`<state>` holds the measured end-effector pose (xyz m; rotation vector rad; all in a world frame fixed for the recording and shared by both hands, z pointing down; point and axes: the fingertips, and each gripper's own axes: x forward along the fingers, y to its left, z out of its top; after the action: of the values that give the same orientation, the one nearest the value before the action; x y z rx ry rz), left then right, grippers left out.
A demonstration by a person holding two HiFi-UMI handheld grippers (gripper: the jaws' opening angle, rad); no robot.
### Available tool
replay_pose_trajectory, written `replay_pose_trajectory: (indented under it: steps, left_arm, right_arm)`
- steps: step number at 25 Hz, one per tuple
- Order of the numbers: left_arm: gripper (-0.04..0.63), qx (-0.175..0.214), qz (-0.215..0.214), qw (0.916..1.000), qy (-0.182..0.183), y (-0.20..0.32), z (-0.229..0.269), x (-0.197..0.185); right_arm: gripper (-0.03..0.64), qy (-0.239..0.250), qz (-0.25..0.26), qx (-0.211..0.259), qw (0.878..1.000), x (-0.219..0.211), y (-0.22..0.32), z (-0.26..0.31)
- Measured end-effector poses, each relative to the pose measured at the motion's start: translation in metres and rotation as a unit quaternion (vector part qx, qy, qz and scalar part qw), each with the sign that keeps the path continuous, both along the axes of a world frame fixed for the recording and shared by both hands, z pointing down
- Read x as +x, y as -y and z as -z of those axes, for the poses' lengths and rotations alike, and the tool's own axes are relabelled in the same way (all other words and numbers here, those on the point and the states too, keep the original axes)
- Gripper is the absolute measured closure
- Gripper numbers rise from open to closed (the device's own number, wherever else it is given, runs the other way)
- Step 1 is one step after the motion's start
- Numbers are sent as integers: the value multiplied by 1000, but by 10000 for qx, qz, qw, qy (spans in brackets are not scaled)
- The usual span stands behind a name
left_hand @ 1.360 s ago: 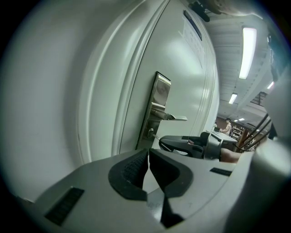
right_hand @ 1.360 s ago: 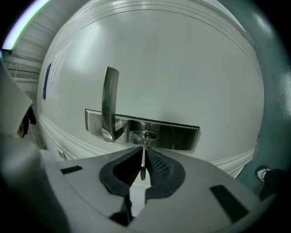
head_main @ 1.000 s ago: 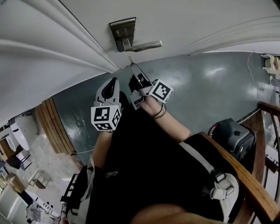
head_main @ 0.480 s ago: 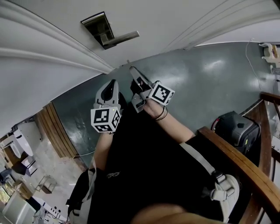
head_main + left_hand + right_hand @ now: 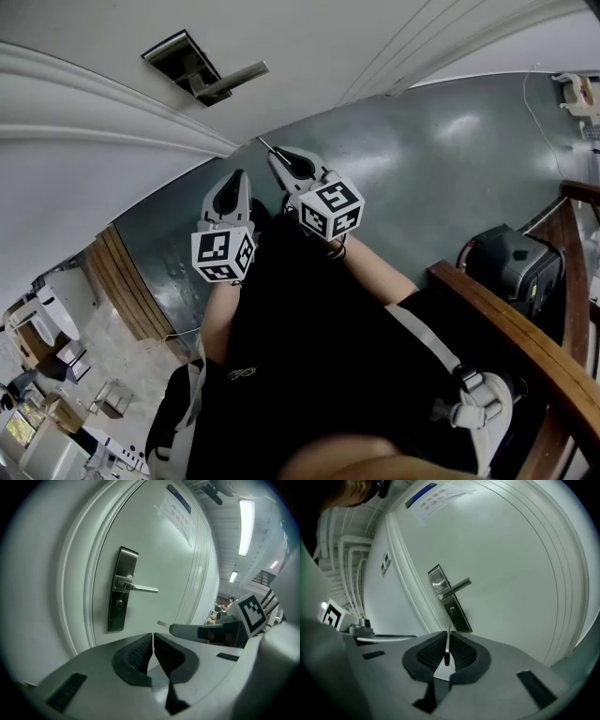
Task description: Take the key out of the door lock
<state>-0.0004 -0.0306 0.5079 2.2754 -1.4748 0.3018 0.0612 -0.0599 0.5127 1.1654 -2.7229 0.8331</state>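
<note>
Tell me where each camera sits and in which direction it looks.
Head view: on the person's head, looking steeply down at the door handle; shows both forearms, left gripper, right gripper.
Left gripper view: on the left gripper, facing the lock plate over its shut jaws; right gripper appears at right.
Right gripper view: on the right gripper, facing the door, jaws shut on the key.
All show the door handle.

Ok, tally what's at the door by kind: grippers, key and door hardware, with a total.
grippers: 2 (left gripper, right gripper)
key: 1, clamped in the right gripper
lever handle: 1
lock plate: 1
total: 5
</note>
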Motion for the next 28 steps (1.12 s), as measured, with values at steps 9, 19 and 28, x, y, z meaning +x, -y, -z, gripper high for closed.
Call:
replay_pose_trajectory:
  steps: [9, 19, 28]
  left_arm:
    - [566, -72, 250, 9997, -14, -2, 3, -14]
    - [566, 95, 635, 9979, -53, -5, 18, -56]
    - [566, 586, 617, 9961, -247, 5, 61, -100]
  right_arm:
    - [586, -941, 437, 658, 9924, -14, -8, 11]
    - [586, -1129, 448, 1218, 9851, -33, -6, 49]
    - [586, -1404, 276, 1678, 9754, -64, -6, 72]
